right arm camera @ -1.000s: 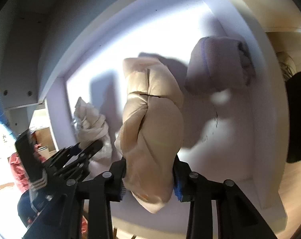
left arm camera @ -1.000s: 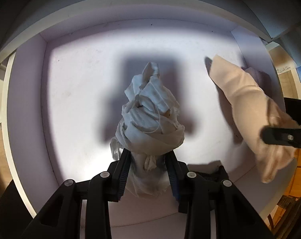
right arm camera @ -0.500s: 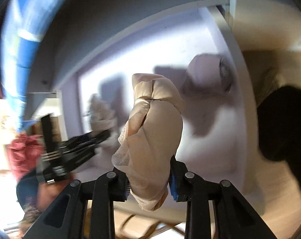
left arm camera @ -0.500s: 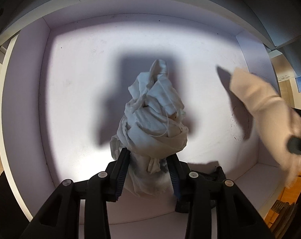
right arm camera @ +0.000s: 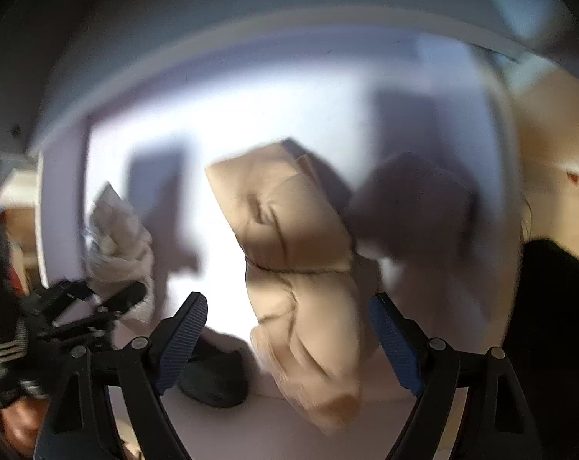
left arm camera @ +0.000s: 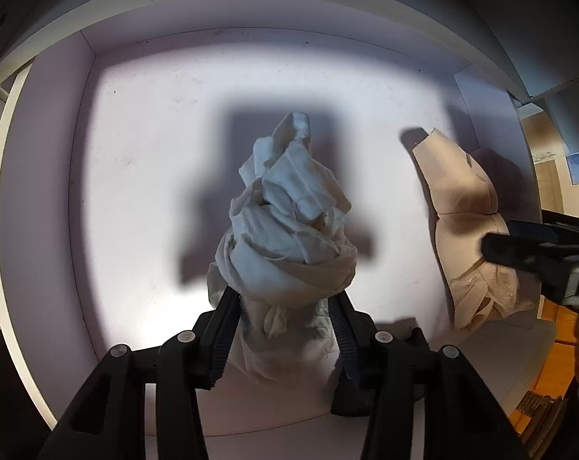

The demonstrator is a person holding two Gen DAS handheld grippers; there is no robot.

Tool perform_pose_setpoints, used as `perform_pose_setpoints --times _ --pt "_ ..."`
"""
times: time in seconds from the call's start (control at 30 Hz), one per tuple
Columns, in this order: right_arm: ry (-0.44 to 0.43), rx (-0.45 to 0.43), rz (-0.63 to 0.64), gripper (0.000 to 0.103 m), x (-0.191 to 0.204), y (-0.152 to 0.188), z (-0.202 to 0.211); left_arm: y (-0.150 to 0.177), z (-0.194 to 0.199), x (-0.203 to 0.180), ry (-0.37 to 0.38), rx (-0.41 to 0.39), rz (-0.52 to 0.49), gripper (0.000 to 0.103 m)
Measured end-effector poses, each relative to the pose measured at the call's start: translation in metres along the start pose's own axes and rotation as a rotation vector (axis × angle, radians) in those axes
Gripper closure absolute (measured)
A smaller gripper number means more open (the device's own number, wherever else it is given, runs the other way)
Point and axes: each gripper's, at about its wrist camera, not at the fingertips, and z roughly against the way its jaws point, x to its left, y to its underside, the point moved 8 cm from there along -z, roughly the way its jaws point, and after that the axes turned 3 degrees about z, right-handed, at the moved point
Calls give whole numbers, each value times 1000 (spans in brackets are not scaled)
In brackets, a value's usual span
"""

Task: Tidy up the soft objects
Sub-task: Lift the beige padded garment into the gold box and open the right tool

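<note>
A crumpled white cloth (left arm camera: 289, 230) stands on the floor of a white compartment (left arm camera: 136, 176). My left gripper (left arm camera: 283, 329) has the cloth's lower end between its fingers. The jaws are opening, and the pads still touch the cloth's sides. To its right lies a beige rolled bundle (left arm camera: 466, 211). In the right wrist view that beige bundle (right arm camera: 297, 260) sits between the wide-spread fingers of my right gripper (right arm camera: 289, 329). Those jaws are opening and neither pad touches it. The white cloth (right arm camera: 117, 237) and left gripper (right arm camera: 97, 306) show at the left there.
A mauve rolled item (right arm camera: 412, 199) rests against the compartment's right wall behind the beige bundle. A small dark object (right arm camera: 213, 379) lies near the front edge between the two grippers. The compartment's side walls (left arm camera: 48, 153) and upper edge close it in.
The right gripper's jaws have sprung apart and let go of the beige bundle, which now rests in the compartment. The left jaws have widened slightly around the white cloth.
</note>
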Motion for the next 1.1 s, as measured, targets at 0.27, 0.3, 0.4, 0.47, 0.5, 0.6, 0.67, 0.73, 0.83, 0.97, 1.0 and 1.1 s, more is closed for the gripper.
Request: perform_pose_setpoints --times 0.27,0.3,0.4,0.47,0.5,0.6,0.67,0.73,0.83,0.97,1.0,1.1 --pt "40 66 56 52 -12 11 -9 2 8 0 5 -13 5 53" --pt "25 69 47 54 -17 15 -2 3 9 0 5 -16 3 53" --pt "-49 57 55 56 -14 24 19 3 9 -1 -3 -23 -10 53" --pt "-77 39 76 56 -10 31 35 5 8 -2 -6 -22 -15 53" --pt "-91 26 90 57 -7 34 44 6 8 -1 -5 -23 -15 53" --pt "-135 -15 122 57 8 35 71 8 7 0 0 -22 -10 53" --pt "-177 -45 141 57 15 41 96 10 7 1 6 -21 -6 53" --pt "-208 -76 176 57 22 45 120 11 6 3 8 -20 -5 53" --pt "-227 -138 266 57 40 49 163 7 -1 6 10 -7 4 53" --pt "-239 -228 370 57 58 48 225 13 -8 9 6 33 10 53" --pt "-238 -251 392 57 62 46 240 13 -8 9 -4 29 -4 53" --pt "-230 -317 451 57 80 44 283 13 -9 8 -15 28 -22 53"
